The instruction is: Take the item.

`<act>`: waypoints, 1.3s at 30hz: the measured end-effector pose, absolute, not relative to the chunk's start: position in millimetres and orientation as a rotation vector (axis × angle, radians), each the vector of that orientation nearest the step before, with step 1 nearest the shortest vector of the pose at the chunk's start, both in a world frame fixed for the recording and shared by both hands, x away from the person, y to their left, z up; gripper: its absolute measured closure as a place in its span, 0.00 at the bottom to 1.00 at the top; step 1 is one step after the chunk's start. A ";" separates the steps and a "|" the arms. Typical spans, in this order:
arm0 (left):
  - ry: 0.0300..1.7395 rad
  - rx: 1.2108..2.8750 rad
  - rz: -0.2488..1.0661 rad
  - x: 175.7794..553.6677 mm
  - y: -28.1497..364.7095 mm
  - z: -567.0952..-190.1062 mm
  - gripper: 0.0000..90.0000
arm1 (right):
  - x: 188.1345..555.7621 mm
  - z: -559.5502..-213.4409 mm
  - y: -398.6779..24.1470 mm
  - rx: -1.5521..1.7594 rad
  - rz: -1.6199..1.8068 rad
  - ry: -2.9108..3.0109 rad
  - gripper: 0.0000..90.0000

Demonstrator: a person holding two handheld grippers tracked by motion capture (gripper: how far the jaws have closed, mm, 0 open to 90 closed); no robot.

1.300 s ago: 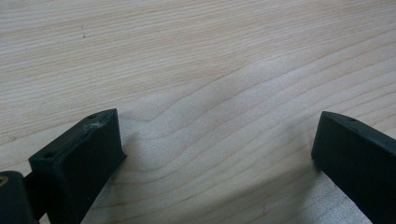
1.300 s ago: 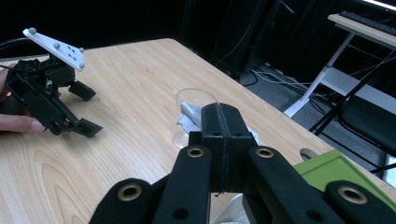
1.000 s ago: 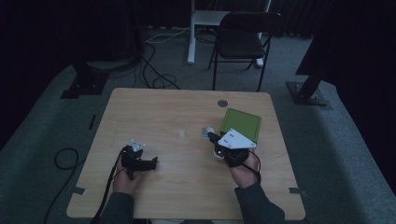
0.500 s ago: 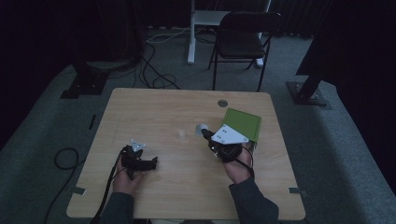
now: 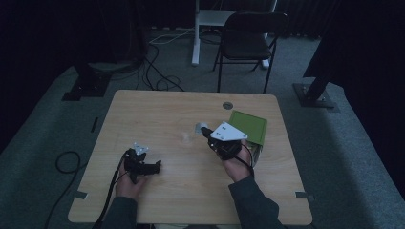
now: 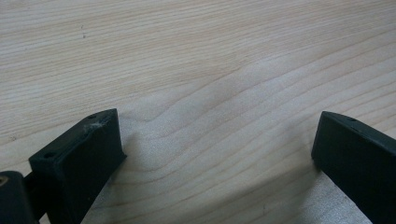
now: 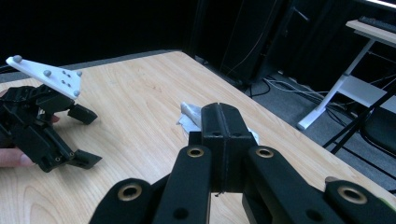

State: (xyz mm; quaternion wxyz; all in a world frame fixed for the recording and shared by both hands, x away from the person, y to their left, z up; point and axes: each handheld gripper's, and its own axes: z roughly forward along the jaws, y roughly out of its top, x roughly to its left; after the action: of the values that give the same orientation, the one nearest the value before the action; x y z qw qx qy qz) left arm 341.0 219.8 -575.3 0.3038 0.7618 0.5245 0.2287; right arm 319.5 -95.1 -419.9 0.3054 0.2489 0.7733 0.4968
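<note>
My right gripper [image 5: 200,129] hovers over the right half of the wooden table [image 5: 157,109], pointing left. In the right gripper view its jaws [image 7: 224,116] are pressed together, and a small crumpled white piece [image 7: 189,112] sticks out on both sides of the tips. In the high view that piece [image 5: 197,127] is at the jaw tips. A small pale scrap [image 5: 184,138] lies on the wood just left of it. My left gripper [image 5: 156,166] rests near the front left, jaws wide apart over bare wood [image 6: 215,154]. It also appears in the right gripper view [image 7: 86,136].
A flat green box [image 5: 250,125] lies at the table's right side, right behind my right hand. A round grommet [image 5: 228,105] sits near the far edge. Behind the table stands a dark folding chair [image 5: 250,38], with cables [image 5: 157,81] on the floor.
My right gripper has moved left and slightly away from me, carrying the white piece with it, off the green box. The left gripper has stayed put.
</note>
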 end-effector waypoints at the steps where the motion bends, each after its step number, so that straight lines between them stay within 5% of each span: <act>1: 1.390 2.018 0.606 341.0 219.8 -575.3 0.03 | 320.3 -419.9 -94.7 0.662 1.318 2.046 1.00; 39: 1.391 2.017 0.605 341.0 219.8 -575.3 0.03 | 359.2 -419.1 -70.4 0.641 1.322 2.043 1.00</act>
State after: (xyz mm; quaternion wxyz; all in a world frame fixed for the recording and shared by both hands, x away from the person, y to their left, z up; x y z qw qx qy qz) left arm 341.0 219.8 -575.3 0.3043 0.7613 0.5250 0.2285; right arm 359.2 -70.4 -419.1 0.3076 0.2423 0.7726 0.4997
